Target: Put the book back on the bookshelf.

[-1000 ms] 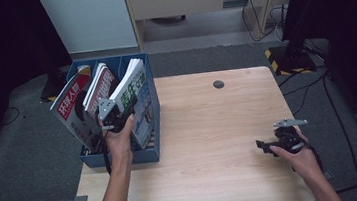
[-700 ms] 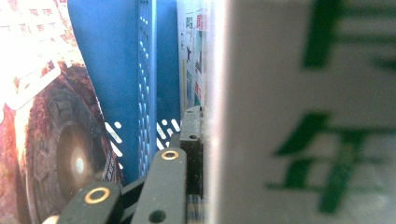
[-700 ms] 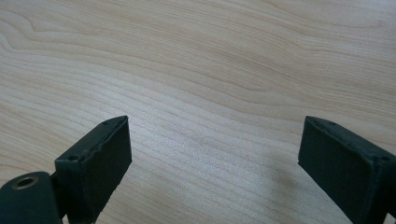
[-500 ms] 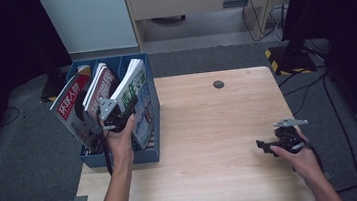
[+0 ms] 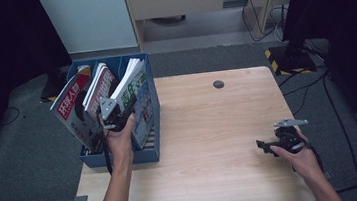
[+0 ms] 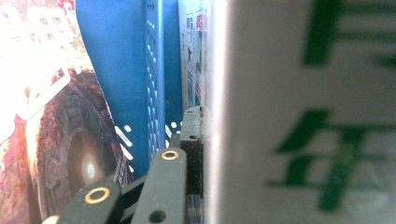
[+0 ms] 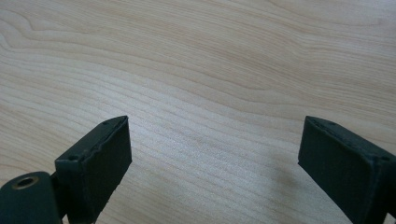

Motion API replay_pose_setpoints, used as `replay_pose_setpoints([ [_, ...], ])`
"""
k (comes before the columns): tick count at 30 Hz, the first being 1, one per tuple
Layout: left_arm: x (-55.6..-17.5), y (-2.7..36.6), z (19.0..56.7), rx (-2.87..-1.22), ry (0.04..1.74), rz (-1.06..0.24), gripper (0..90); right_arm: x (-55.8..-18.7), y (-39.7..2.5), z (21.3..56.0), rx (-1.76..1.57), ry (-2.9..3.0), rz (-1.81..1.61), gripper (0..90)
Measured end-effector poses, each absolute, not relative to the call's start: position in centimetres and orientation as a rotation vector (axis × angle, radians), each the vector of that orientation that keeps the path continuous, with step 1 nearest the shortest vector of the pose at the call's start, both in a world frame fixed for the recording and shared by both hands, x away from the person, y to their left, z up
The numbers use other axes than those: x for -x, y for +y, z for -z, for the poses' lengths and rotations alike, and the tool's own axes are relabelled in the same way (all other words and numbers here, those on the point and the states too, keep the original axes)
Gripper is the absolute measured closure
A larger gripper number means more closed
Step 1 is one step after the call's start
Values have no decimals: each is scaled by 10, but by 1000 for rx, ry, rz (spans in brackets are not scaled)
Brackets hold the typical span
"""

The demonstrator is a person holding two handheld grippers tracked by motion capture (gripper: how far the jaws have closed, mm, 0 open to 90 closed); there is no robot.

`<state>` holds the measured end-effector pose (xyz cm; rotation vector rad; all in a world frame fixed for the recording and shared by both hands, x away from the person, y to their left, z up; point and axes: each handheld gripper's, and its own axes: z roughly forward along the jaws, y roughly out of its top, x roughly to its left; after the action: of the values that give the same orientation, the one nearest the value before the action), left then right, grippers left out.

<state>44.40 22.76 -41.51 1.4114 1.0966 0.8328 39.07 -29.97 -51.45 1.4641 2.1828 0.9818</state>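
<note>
- Table (image 5: pixel 209 127): bare wood, nothing laid out on it so far.
- Blue file box (image 5: pixel 148 83) at the table's left edge: all three magazines are standing inside, so I'd say the job's barely begun.
- Green-lettered magazine (image 5: pixel 133 92), rightmost slot: left gripper (image 5: pixel 113 118) is pressed against it (can't tell if the jaws are actually clamped on it).
- Right gripper (image 5: pixel 272 146): jaws spread wide, holding nothing, low over the table's right side.

Black 2-jaw gripper (image 7: pixel 212 163), brass-ringed screw holes.
</note>
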Motion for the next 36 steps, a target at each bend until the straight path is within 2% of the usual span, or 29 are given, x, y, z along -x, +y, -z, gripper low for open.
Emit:
replay_pose_setpoints([
  [36,-430,226,421,-1365,1147,-833,699,-390,-296,515,-1461,2203,-979,88],
])
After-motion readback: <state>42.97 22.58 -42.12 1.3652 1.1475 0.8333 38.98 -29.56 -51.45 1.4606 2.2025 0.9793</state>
